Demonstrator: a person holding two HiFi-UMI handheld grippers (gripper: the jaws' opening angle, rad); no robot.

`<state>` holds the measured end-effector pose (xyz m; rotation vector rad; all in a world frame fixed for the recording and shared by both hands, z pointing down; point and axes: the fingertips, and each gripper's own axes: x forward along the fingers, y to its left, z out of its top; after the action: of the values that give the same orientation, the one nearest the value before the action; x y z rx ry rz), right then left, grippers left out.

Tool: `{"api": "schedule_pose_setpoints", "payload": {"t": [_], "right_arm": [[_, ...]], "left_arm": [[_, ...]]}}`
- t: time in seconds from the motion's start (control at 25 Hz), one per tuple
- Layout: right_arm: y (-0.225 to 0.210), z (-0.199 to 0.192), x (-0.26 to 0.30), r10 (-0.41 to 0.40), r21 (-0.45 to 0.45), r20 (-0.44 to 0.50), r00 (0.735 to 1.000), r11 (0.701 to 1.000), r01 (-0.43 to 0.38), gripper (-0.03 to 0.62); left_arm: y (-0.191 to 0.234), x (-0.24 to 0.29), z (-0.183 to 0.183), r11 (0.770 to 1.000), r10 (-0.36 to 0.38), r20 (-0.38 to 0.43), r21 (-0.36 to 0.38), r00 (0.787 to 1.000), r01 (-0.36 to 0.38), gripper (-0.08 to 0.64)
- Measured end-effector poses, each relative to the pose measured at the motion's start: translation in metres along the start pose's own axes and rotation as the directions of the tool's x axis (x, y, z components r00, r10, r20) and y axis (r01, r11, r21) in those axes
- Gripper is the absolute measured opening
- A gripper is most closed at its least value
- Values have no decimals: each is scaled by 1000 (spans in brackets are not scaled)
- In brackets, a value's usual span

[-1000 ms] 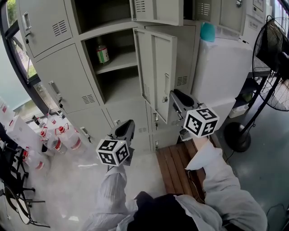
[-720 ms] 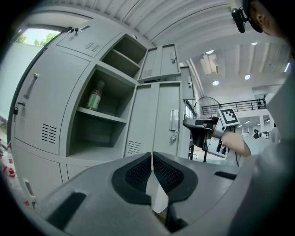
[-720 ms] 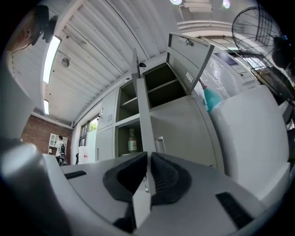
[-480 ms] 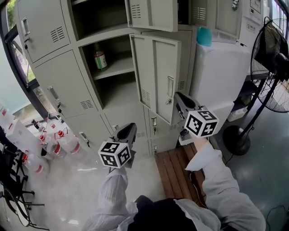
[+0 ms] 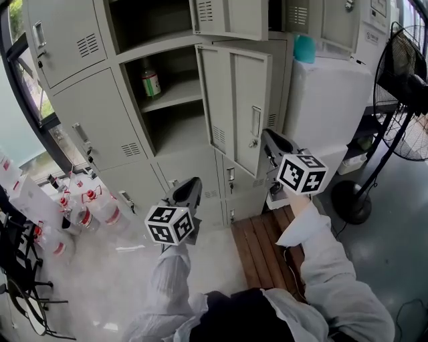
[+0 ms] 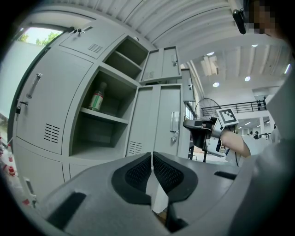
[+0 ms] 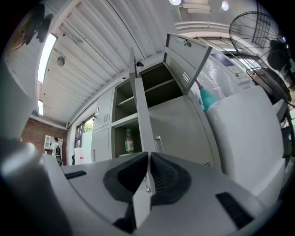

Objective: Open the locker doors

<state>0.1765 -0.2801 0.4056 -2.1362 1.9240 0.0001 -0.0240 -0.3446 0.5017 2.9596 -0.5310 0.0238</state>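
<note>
The middle door (image 5: 234,107) of the centre column stands swung well out from its compartment, and the upper door (image 5: 231,17) above it is open too. Inside on a shelf sits a bottle (image 5: 152,80). I'd say the job is partly done: the left doors (image 5: 100,120) are shut, and so are the low doors (image 5: 190,167) under the open compartment, so several are left to open.

The right gripper (image 5: 266,139) is at the free edge of the middle door, just below its handle. Its own view shows the door edge (image 7: 140,120) running straight between the jaws, which have just been closing and now pinch that edge. The arm reaches forward from a pale sleeve, the gripper pointing roughly level and a touch upward.

The left gripper (image 5: 190,182) hangs lower and nearer the body, pointing level toward the low doors without touching them. Its jaws are pressed together with nothing between them, so it looks idle while the right does the pulling
</note>
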Motion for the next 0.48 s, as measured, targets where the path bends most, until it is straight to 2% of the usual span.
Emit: {"api": "schedule_pose_setpoints", "payload": {"t": [0.16, 0.32, 0.48], "right_arm": [[2, -1, -2, -31, 4, -7, 999, 1000, 31, 20], [8, 8, -12, -86, 8, 37, 996, 996, 85, 20], [39, 24, -37, -104, -64, 76, 992, 992, 109, 20]], "left_arm": [[0, -10, 0, 999, -33, -1, 0, 999, 33, 17], [9, -29, 0, 999, -51, -18, 7, 999, 51, 17], [20, -56, 6, 997, -73, -15, 0, 997, 73, 17]]}}
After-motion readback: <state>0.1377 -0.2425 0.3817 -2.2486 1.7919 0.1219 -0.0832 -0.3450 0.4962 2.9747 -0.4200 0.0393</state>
